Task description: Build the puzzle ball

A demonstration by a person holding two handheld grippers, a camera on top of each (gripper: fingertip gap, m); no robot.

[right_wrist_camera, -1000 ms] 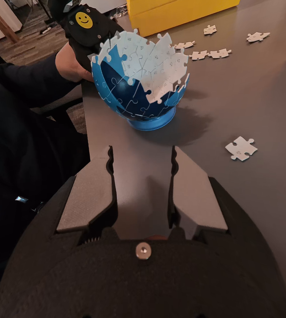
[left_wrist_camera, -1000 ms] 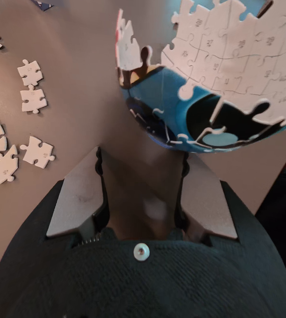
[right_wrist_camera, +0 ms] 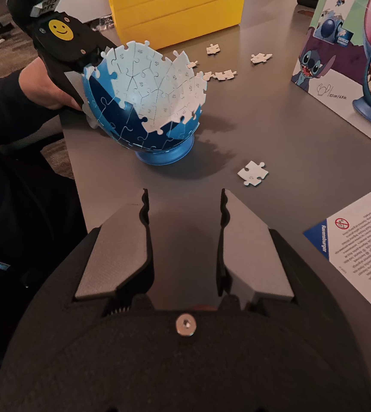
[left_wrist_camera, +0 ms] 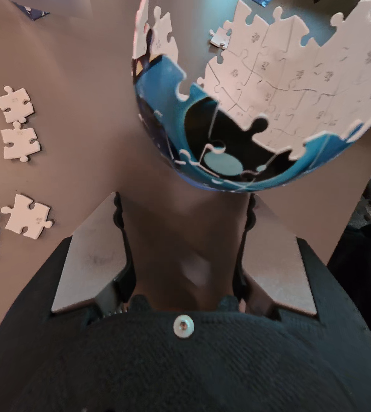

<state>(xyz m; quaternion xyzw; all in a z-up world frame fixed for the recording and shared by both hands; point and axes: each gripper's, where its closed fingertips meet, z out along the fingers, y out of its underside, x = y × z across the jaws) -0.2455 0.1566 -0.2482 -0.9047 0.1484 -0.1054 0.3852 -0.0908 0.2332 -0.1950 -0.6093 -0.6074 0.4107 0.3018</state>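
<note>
Right gripper (right_wrist_camera: pixel 183 192): jaws wide apart, nothing between them, hovering over bare grey tabletop (right_wrist_camera: pixel 291 138) on the near side of the half-built blue-and-white puzzle ball (right_wrist_camera: pixel 144 100). Left gripper (left_wrist_camera: pixel 183 197): also wide open and empty in its own view; in the right wrist view it sits at the ball's left flank, one grey finger (right_wrist_camera: pixel 75 89) right at the shell's edge — touching or just beside, can't tell. Ball stands tilted in its round blue plastic stand (right_wrist_camera: pixel 165 153), lower shell closed, top open with a jagged rim, white backs of the pieces showing inside. Loose white cardboard puzzle piece (right_wrist_camera: pixel 252 172) lies face down just right of the ball, nearest one to the right gripper. More white pieces scattered behind the ball (right_wrist_camera: pixel 221 74) toward the yellow plastic bin (right_wrist_camera: pixel 175 20), and a cluster (left_wrist_camera: pixel 19 122) to the left of the ball in the left wrist view. Printed puzzle box (right_wrist_camera: pixel 345 66) far right of the ball, white instruction sheet (right_wrist_camera: pixel 358 252) nearer the camera than the ball, on its right. My read: between placements, the left bracing the shell, the right free to fetch. Next move probably needs the right gripper to pinch that near piece by its edge off the flat table — awkward, thin and flat — then match tabs to the rim gap while the left keeps the shell from flexing.
</note>
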